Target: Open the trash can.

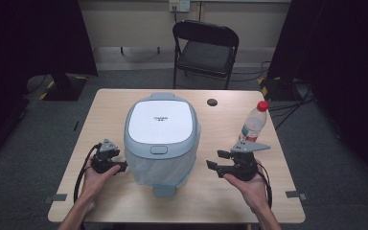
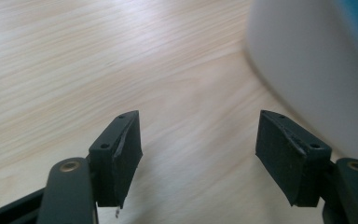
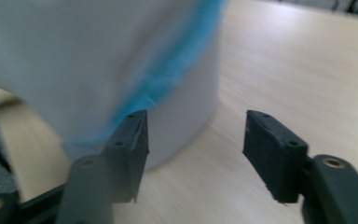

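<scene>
Grey carpet and dark curtains surround a pale wooden worktop, with a black folding chair standing beyond its far edge at 12 o'clock.

At about 8 o'clock from the worktop's middle, the left gripper points at the bin's side; its fingers stand well apart with only bare wood between them, grasping nothing. In the left gripper view the bin's white wall sits just beside the right-hand finger, though blur makes it hard to say whether they touch.

At about 4 o'clock the right gripper also aims toward the bin, its fingers spread and empty. In the right gripper view the white bag and its blue edge hang close behind the left-hand finger.

The bin stands near the worktop's centre: a white, rounded-square lid with a pale grey-blue rim and a small button at the near edge. A thin white liner bag with a blue trim drapes down its near side.

A clear water bottle with a red cap stands at 2 o'clock, well apart from the bin.
</scene>
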`<move>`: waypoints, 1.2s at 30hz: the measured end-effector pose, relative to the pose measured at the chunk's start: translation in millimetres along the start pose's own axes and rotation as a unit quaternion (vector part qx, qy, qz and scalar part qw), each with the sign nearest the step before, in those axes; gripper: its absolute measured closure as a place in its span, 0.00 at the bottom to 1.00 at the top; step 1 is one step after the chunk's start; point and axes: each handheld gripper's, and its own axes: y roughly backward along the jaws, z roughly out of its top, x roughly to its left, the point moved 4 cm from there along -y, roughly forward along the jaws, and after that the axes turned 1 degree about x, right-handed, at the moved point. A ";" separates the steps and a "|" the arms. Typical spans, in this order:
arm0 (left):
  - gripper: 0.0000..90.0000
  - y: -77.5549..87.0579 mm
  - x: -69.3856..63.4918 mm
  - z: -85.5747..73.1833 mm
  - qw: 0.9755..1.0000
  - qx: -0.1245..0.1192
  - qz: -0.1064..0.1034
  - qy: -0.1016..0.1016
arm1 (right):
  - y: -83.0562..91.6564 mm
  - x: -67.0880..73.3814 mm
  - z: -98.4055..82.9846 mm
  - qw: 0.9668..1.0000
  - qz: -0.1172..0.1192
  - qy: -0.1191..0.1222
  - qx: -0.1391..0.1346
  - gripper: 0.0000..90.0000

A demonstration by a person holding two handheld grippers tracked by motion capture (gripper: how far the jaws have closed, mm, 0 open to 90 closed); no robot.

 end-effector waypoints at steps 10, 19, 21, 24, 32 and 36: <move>0.27 -5.2 9.5 -10.0 1.000 -0.013 0.019 0.010 | 32.0 53.1 70.9 0.992 0.075 0.061 -0.079 0.81; 0.23 -6.0 10.3 -9.7 1.000 -0.011 0.022 0.013 | 11.4 94.9 103.2 0.981 0.138 0.108 -0.085 0.99; 0.23 -6.0 10.3 -9.8 1.000 -0.011 0.021 0.014 | 0.8 101.6 107.2 0.979 0.150 0.114 -0.073 1.00; 0.23 -6.0 10.4 -9.7 1.000 -0.011 0.022 0.013 | -9.3 110.0 112.0 0.977 0.163 0.121 -0.064 1.00; 0.23 -5.9 9.6 -9.8 0.999 -0.010 0.027 0.017 | -18.5 112.7 117.8 0.978 0.168 0.110 -0.050 1.00; 0.23 -5.9 9.6 -9.8 0.999 -0.010 0.026 0.017 | -17.1 112.2 115.7 0.978 0.172 0.106 -0.054 1.00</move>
